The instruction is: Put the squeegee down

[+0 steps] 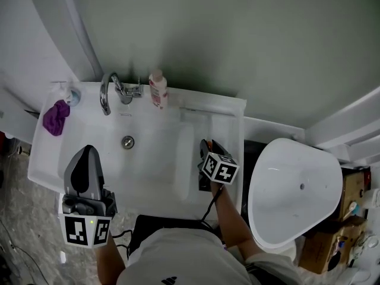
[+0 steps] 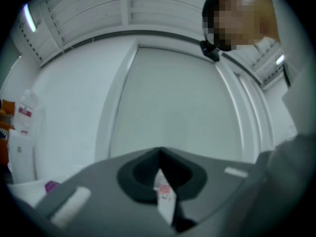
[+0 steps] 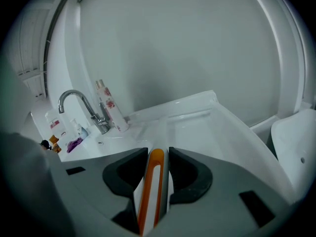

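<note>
The squeegee (image 3: 150, 191) shows as a white handle with an orange stripe, standing upright between the jaws of my right gripper (image 3: 157, 154), which is shut on it. The rest of the squeegee is hidden. In the head view my right gripper (image 1: 205, 143) hovers over the right part of the white sink (image 1: 231, 107), pointing down toward the basin. My left gripper (image 1: 89, 150) is over the sink's front left. Its jaws meet at the tip, shut on a thin white piece with pink print (image 2: 164, 191).
A chrome faucet (image 1: 107, 94) and a white bottle with pink print (image 1: 157, 89) stand at the sink's back edge, with a purple cloth (image 1: 56, 116) at the far left corner. The drain (image 1: 127, 141) is mid-basin. A white toilet (image 1: 294, 189) stands close on the right.
</note>
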{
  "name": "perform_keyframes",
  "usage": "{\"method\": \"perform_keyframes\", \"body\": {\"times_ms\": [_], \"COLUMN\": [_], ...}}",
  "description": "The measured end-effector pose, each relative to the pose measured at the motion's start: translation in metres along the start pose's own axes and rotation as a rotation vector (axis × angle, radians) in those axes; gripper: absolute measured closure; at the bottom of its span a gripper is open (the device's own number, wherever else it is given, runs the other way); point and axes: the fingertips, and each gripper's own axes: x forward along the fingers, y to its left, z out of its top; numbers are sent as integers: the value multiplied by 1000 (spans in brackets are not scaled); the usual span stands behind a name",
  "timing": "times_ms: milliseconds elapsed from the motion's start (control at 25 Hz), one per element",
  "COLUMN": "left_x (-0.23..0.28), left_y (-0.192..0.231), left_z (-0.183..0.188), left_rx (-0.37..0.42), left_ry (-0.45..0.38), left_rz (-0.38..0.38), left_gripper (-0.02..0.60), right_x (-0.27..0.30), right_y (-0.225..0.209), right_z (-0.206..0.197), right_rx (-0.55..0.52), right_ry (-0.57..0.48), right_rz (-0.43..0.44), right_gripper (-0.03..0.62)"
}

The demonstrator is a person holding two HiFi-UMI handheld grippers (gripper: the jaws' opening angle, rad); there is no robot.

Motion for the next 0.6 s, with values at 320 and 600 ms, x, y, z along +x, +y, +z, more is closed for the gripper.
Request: {"method": "perform_keyframes", "body": {"times_ms": [320,600], "left_x": [-5,-9], "left_y": [14,24], "left_z": [-6,-7], "left_rx": [12,16], "left_ry": [31,41], "left_rz": [46,71], "left_gripper": [574,574], "right_x": [24,34], "right_y": [-2,-4], "right_z": [0,4], "right_rx": [19,-1], "right_ry": [28,47], "right_rz": [-25,-66], "right_gripper": [462,462]}}
